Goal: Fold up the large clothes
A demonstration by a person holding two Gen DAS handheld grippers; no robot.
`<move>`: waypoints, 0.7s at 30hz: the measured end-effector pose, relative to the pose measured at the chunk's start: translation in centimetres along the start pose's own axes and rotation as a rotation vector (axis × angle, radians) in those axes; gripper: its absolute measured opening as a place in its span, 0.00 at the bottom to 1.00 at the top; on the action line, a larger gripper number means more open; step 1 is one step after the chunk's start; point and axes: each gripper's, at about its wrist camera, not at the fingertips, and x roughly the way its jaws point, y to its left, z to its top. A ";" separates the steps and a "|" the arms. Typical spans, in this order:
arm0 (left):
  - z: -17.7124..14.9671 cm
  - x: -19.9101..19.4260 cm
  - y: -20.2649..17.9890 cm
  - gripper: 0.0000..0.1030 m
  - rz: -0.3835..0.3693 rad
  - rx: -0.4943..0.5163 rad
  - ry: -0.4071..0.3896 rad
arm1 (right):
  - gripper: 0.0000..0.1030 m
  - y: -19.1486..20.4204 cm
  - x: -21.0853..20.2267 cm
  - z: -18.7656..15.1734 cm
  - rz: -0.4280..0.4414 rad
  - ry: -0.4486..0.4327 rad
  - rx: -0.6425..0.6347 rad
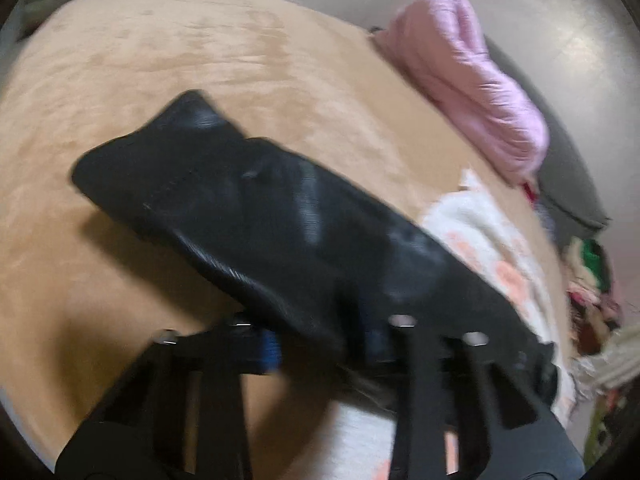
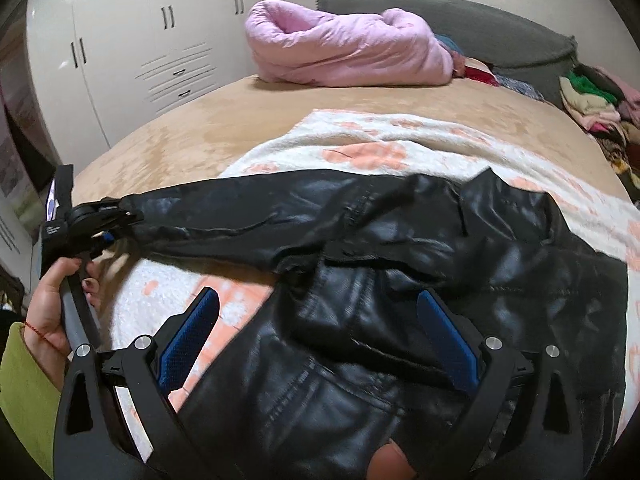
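One glossy black leather jacket [image 2: 400, 280], crumpled

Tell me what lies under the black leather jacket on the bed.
Under the black leather jacket lies a white blanket with peach flowers, spread over the tan bedcover. How far the blanket runs beneath the jacket's body is covered, as is anything else under it.

L wrist view is motion-blurred throughout. The black leather jacket [image 1: 256, 216] covers the left gripper [image 1: 320, 344] fingertips, so pads barely show. In R wrist view, jacket's lower part is cut off by the frame edge; clothes pile [image 2: 596, 104] too small/jumbled to sort.
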 end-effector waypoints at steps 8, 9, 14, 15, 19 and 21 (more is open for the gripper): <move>-0.2 -5.9 -3.7 0.01 -0.159 0.097 -0.152 | 0.96 -3.4 -3.1 -2.1 -0.035 -0.006 0.061; 0.0 -6.6 -4.4 0.01 -0.176 0.107 -0.163 | 0.96 -4.0 -3.5 -2.3 -0.045 -0.010 0.069; 0.2 -9.6 -8.0 0.01 -0.225 0.178 -0.209 | 0.96 -6.5 -5.2 -3.2 -0.068 -0.034 0.130; 0.2 -10.1 -8.8 0.01 -0.229 0.192 -0.216 | 0.96 -6.9 -5.3 -3.3 -0.071 -0.036 0.139; -0.2 -11.5 -11.7 0.01 -0.259 0.245 -0.236 | 0.96 -8.6 -6.7 -3.8 -0.072 -0.059 0.182; -0.4 -12.2 -13.5 0.01 -0.270 0.285 -0.253 | 0.96 -9.5 -7.6 -4.0 -0.072 -0.073 0.201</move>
